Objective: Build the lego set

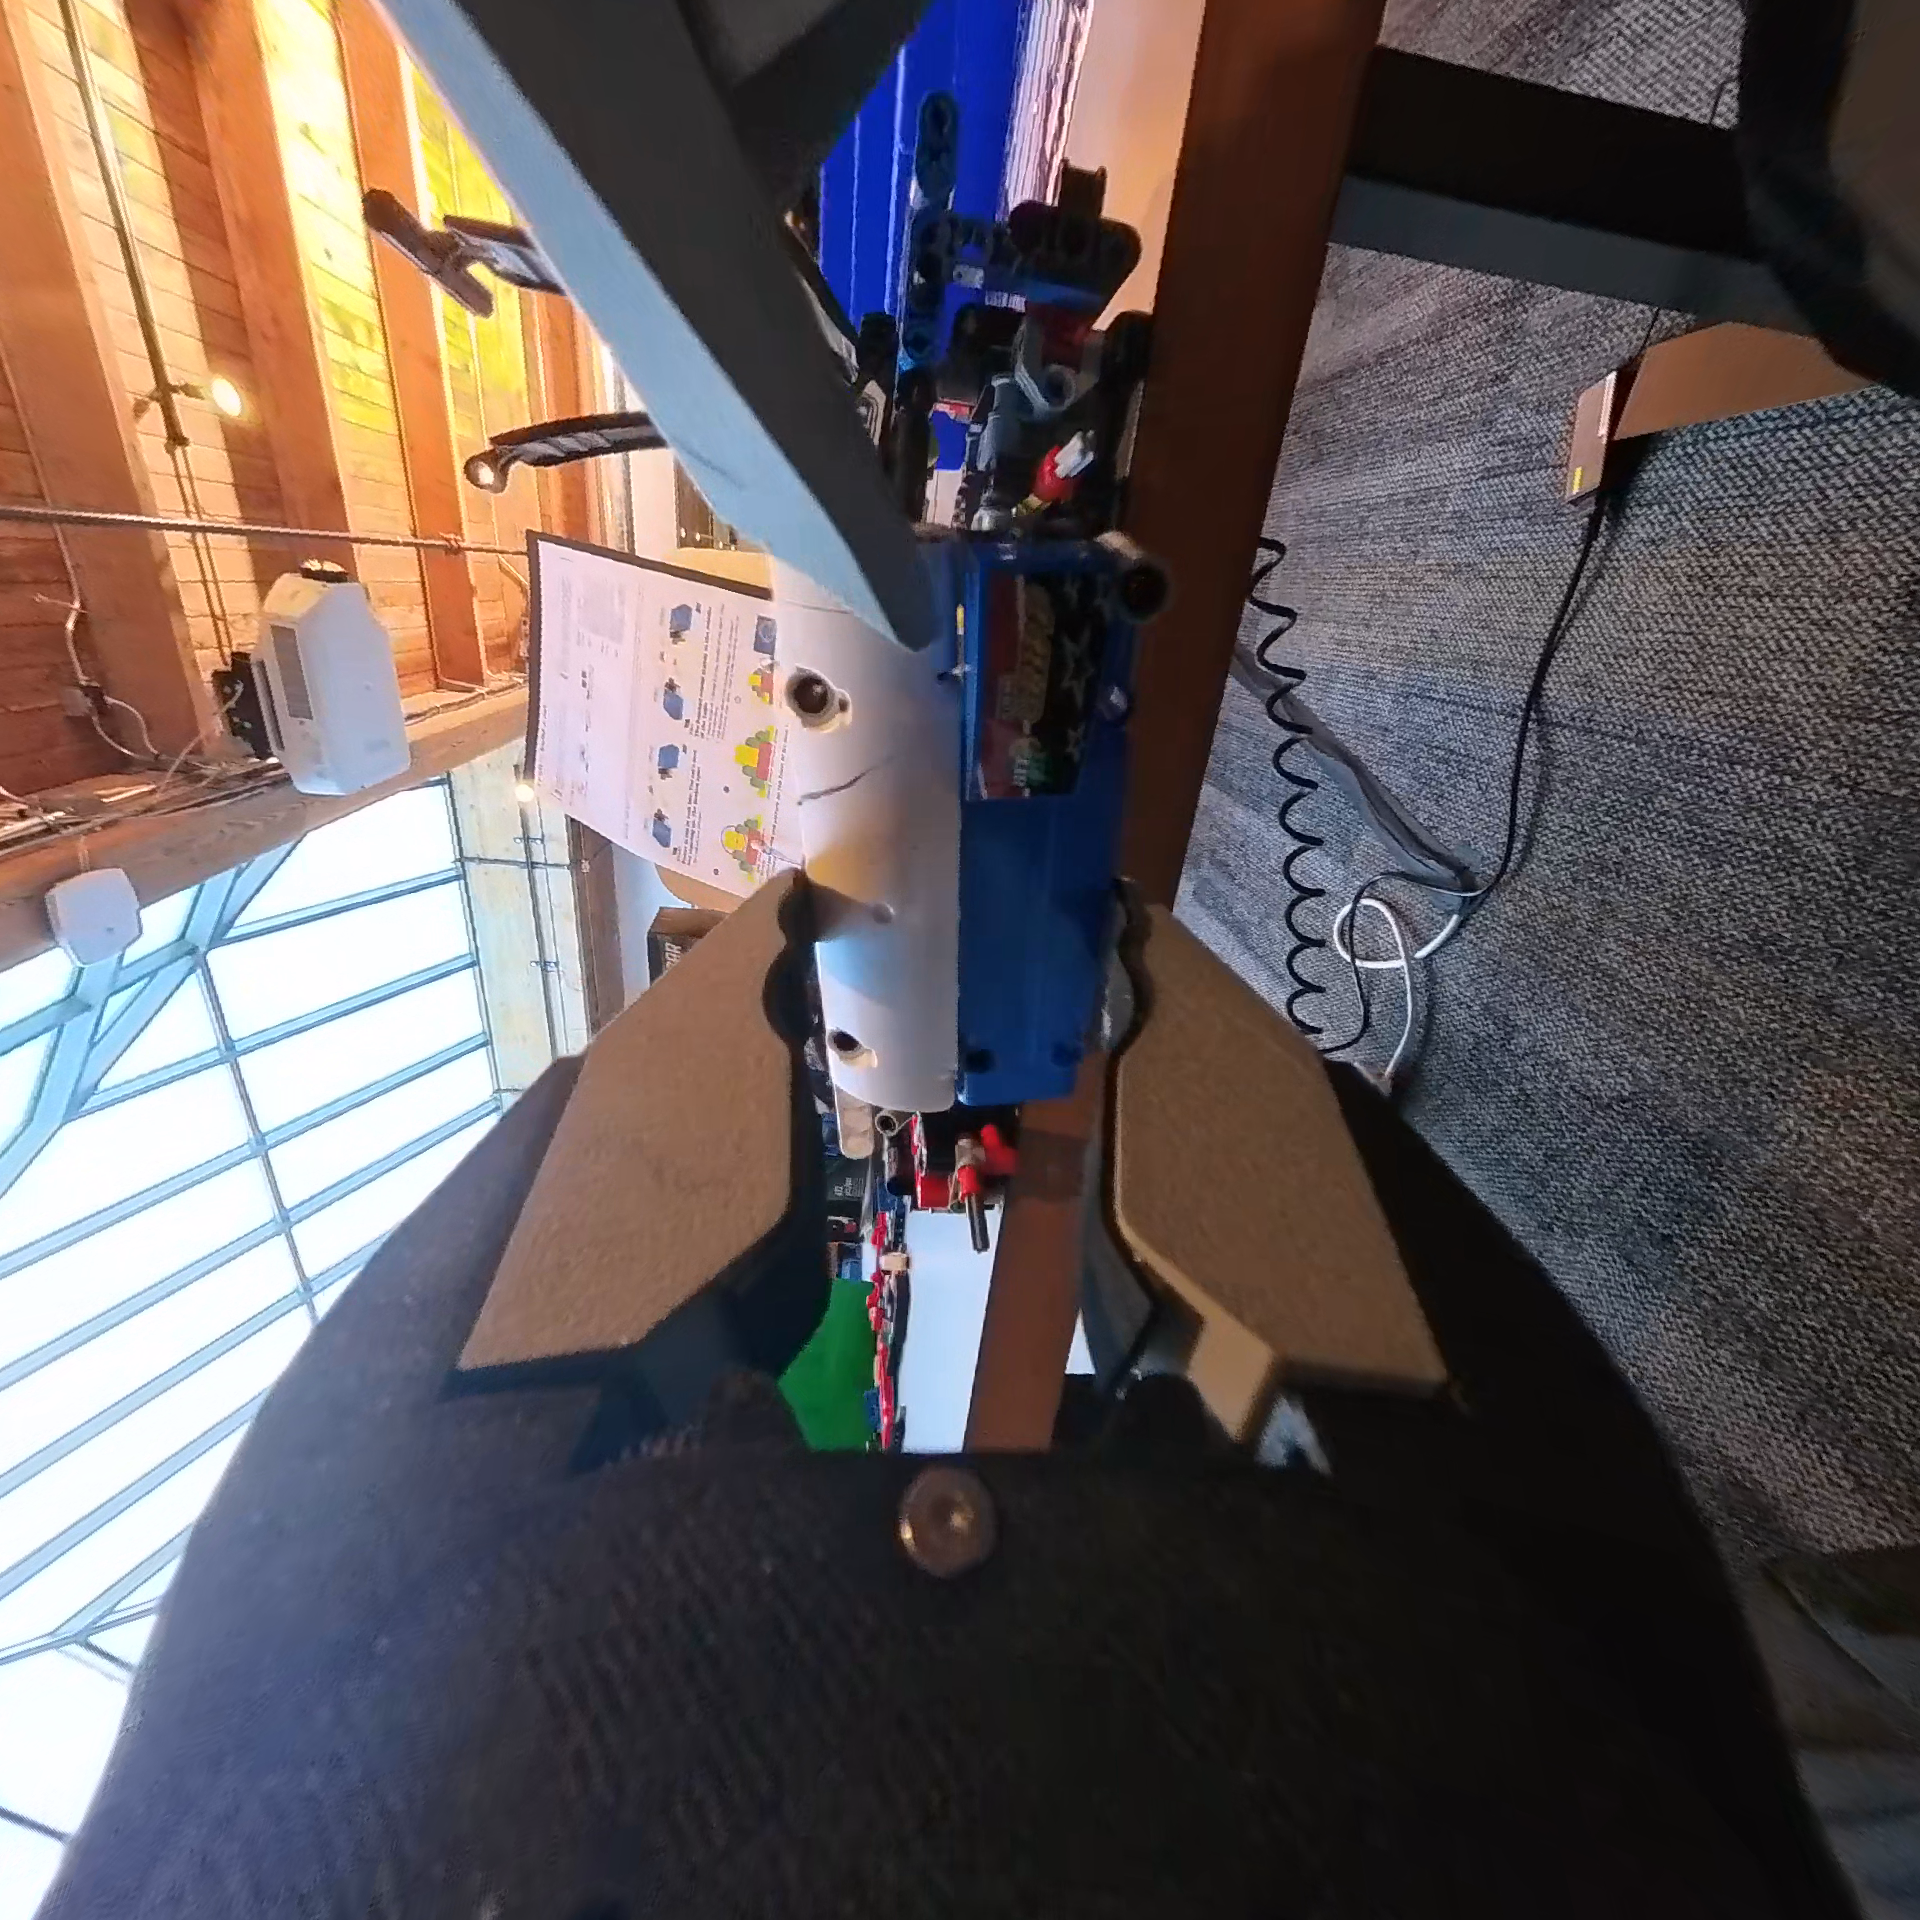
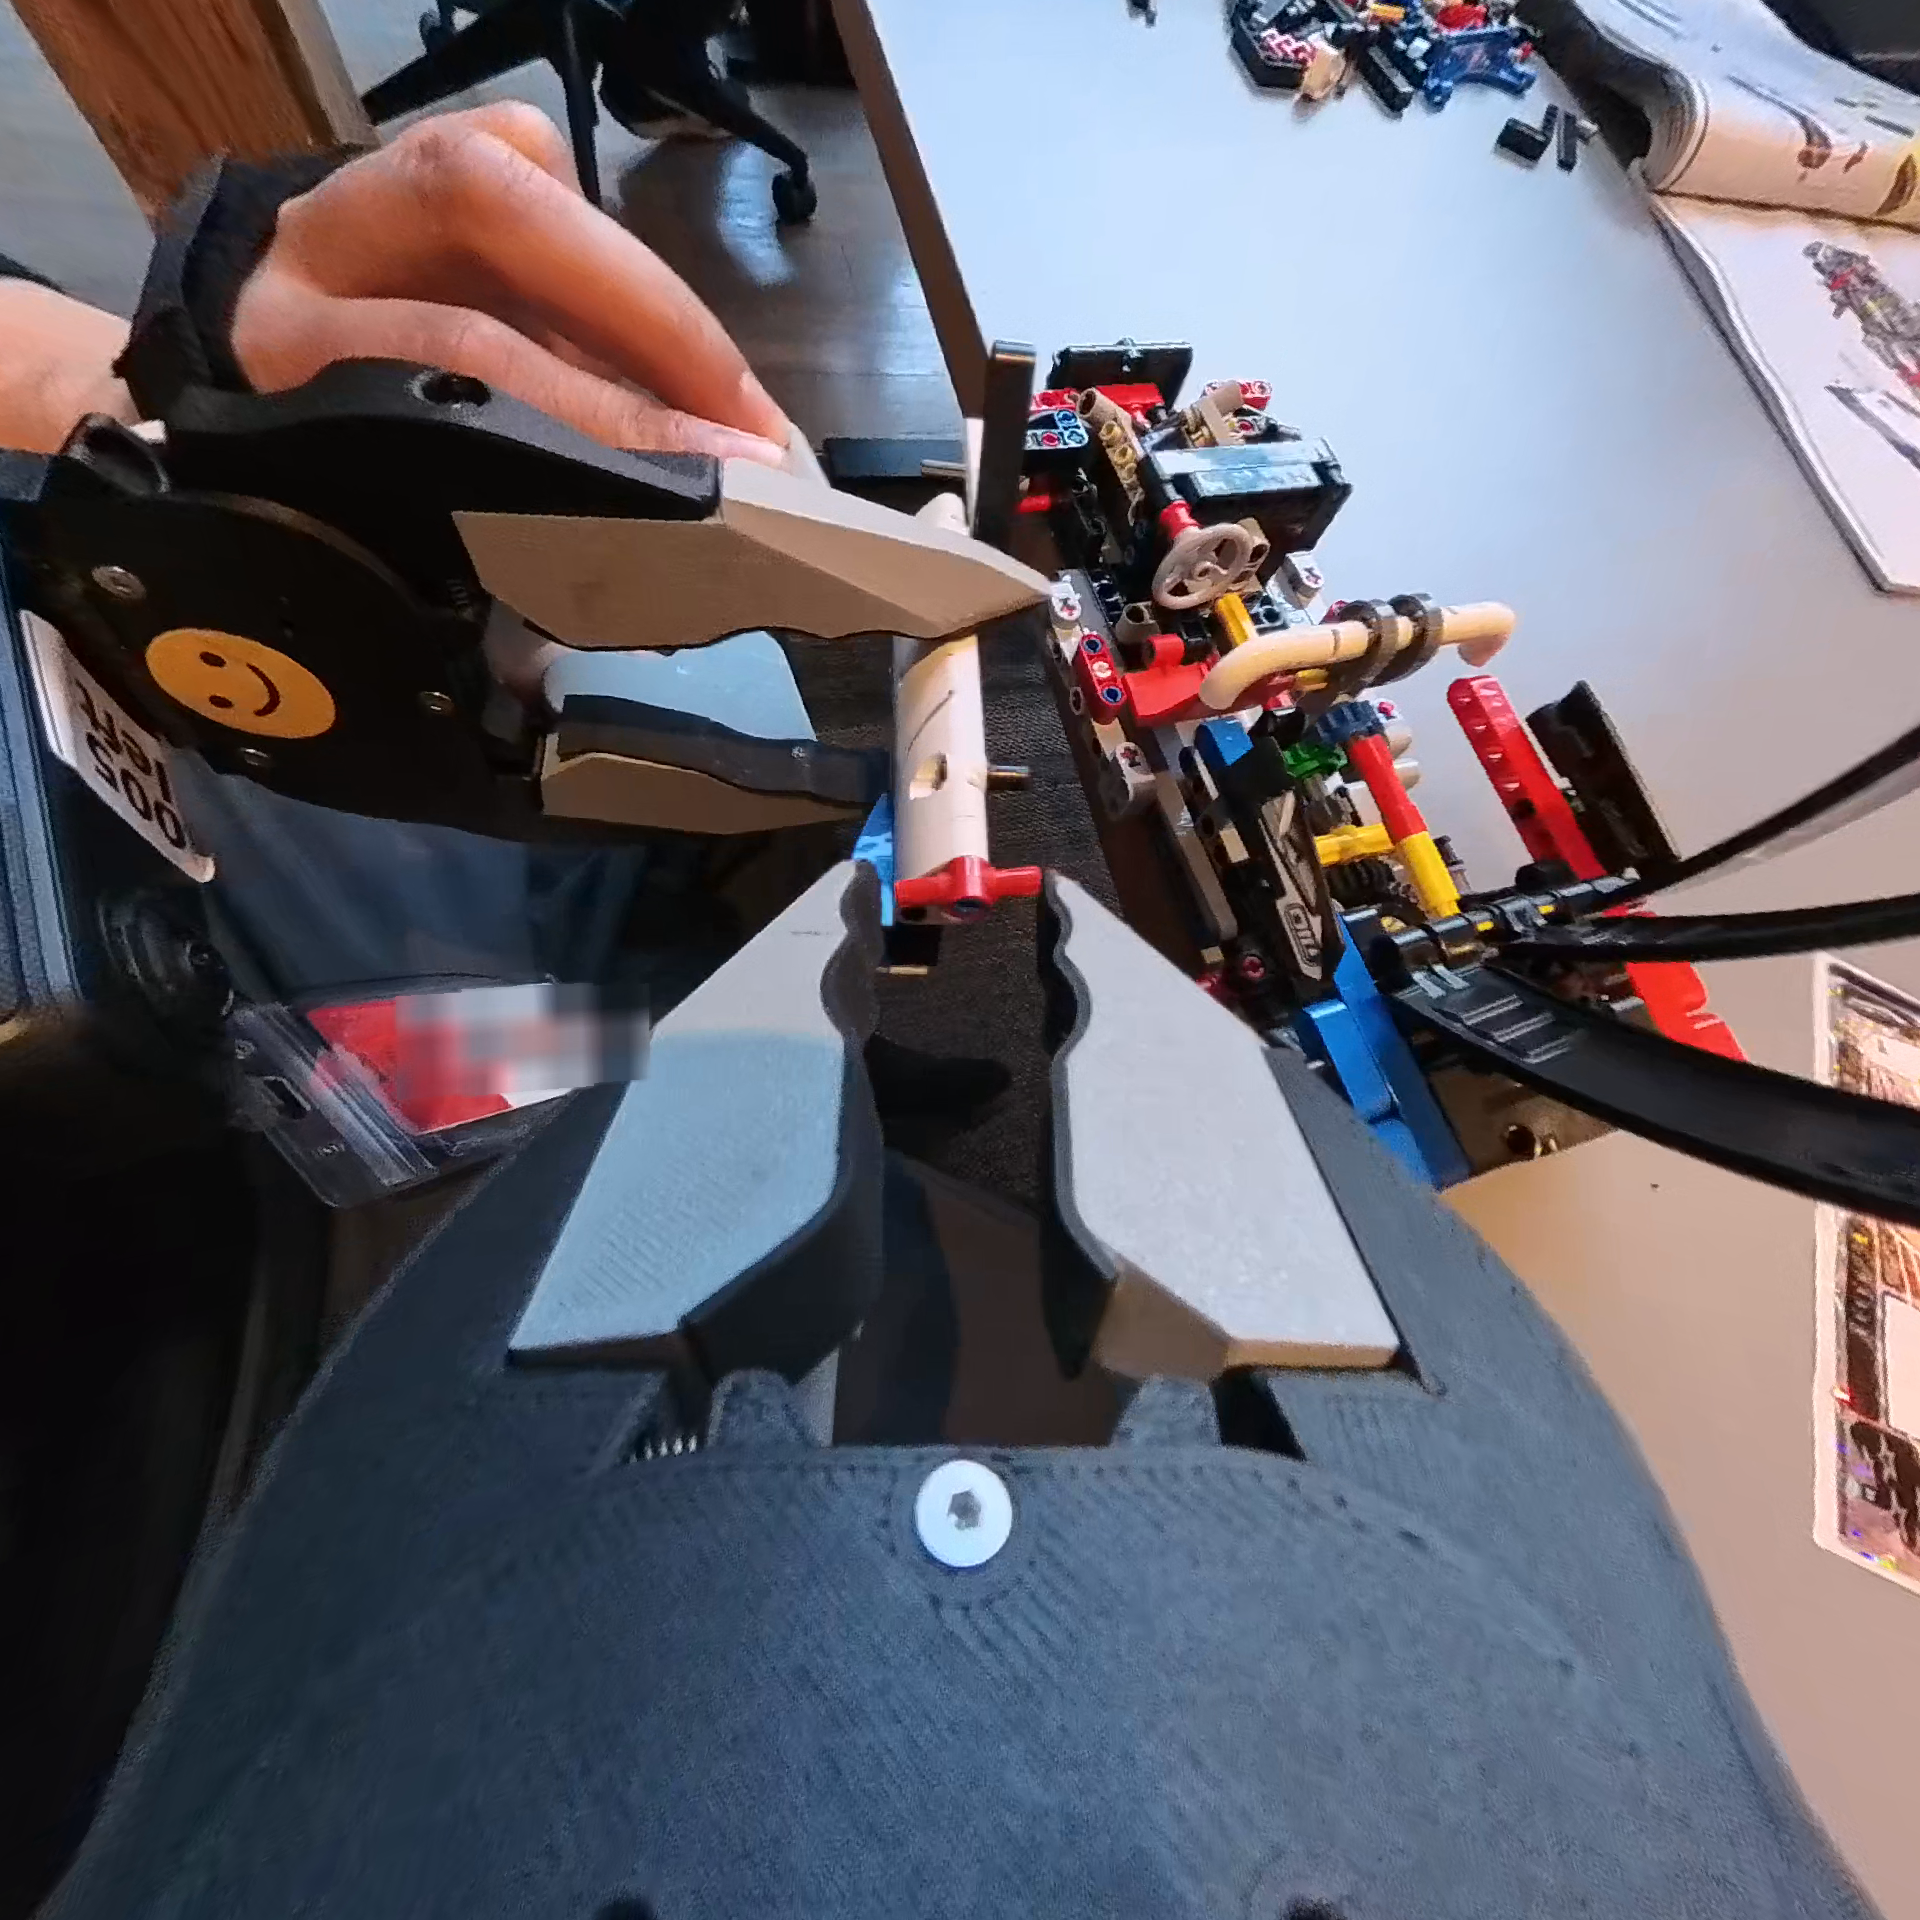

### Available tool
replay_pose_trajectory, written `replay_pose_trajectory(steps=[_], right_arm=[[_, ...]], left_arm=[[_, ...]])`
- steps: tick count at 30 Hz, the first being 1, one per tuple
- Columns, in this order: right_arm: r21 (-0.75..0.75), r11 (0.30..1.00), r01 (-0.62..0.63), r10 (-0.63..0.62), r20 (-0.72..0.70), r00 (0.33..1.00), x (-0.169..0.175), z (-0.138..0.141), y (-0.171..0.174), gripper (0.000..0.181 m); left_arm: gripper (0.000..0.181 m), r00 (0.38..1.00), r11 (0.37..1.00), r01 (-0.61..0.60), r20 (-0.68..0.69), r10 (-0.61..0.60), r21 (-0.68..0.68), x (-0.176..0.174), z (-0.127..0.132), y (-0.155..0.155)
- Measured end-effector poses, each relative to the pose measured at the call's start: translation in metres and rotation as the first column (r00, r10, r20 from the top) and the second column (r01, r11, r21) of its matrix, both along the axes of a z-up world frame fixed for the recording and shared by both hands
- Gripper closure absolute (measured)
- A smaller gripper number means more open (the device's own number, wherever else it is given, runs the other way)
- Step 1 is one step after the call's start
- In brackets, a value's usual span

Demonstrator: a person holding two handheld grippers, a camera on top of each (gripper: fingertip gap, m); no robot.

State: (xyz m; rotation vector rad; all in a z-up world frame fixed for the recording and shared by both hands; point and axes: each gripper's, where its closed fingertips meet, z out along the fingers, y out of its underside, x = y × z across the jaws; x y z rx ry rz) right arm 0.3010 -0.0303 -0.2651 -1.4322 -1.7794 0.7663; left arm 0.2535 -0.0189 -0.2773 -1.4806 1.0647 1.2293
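My left gripper [image 1: 961, 951] is shut on a white and blue panel assembly [image 1: 940, 831], one finger on the white face and one on the blue side. In the right wrist view a hand holds it [image 2: 935, 686] at the left, clamping the white panel [image 2: 940, 727] edge-on. My right gripper [image 2: 961, 904] is partly closed, its tips touching both ends of a red connector [image 2: 966, 883] at the panel's near end. One right finger [image 1: 727, 364] crosses the left wrist view and ends on the white face. The half-built lego car [image 2: 1247, 675] lies on the table just beyond the panel.
Instruction booklets [image 2: 1787, 343] lie at the right of the grey table [image 2: 1351, 260], with loose pieces [image 2: 1382, 52] at the far end. A black curved part [image 2: 1662, 1091] crosses the right foreground. An instruction sheet [image 1: 665, 727] stands behind the panel. Cables [image 1: 1371, 904] lie on the carpet.
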Motion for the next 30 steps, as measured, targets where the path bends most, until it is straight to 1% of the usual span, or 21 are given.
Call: replay_pose_trajectory(steps=[2,5,8,10,12,13,19,22,25,28,30], right_arm=[[0.022,1.0,0.003,-0.003,-0.002,1.0,-0.002,0.001,0.002,0.148],[0.034,0.999,-0.025,0.025,-0.006,1.0,-0.005,0.004,-0.002,0.139],[0.034,0.999,-0.043,0.042,0.04,0.998,-0.011,-0.002,-0.004,0.134],[-0.014,0.998,-0.064,0.064,0.049,0.997,-0.016,-0.005,-0.008,0.142],[-0.05,0.995,-0.083,0.084,0.032,0.996,-0.018,-0.005,-0.01,0.154],[-0.077,0.993,-0.093,0.095,0.026,0.995,-0.019,-0.005,-0.011,0.157],[-0.224,0.965,-0.136,0.139,-0.001,0.99,-0.02,-0.005,-0.017,0.157],[-0.302,0.94,-0.159,0.161,-0.019,0.987,-0.02,-0.002,-0.019,0.157],[-0.388,0.902,-0.189,0.19,-0.035,0.981,-0.018,0.001,-0.022,0.157],[-0.51,0.834,-0.208,0.213,-0.05,0.976,-0.015,0.005,-0.025,0.158],[-0.567,0.794,-0.22,0.225,-0.062,0.972,-0.013,0.008,-0.026,0.158]], left_arm=[[0.128,1.0,1.0,0.003,-0.005,-0.003,-0.002,-0.001,0.0,0.0],[0.128,1.0,1.0,0.005,-0.014,-0.005,-0.002,-0.002,0.0,0.001],[0.128,1.0,1.0,0.013,-0.019,-0.012,0.005,0.0,0.002,0.002],[0.128,1.0,1.0,0.018,-0.016,-0.018,0.012,0.002,0.004,0.001],[0.128,1.0,1.0,0.015,-0.016,-0.015,0.021,0.001,0.005,0.0],[0.128,1.0,1.0,0.017,-0.017,-0.017,0.026,0.001,0.005,-0.001],[0.128,0.999,0.998,0.03,-0.022,-0.029,0.053,0.0,0.004,-0.004],[0.128,0.998,0.996,0.04,-0.049,-0.036,0.084,0.0,0.008,-0.005],[0.128,0.997,0.993,0.069,-0.047,-0.065,0.094,0.003,0.01,-0.005],[0.128,0.995,0.99,0.096,-0.051,-0.091,0.101,0.007,0.014,-0.006],[0.121,0.992,0.987,0.115,-0.06,-0.109,0.113,0.01,0.018,-0.007]])
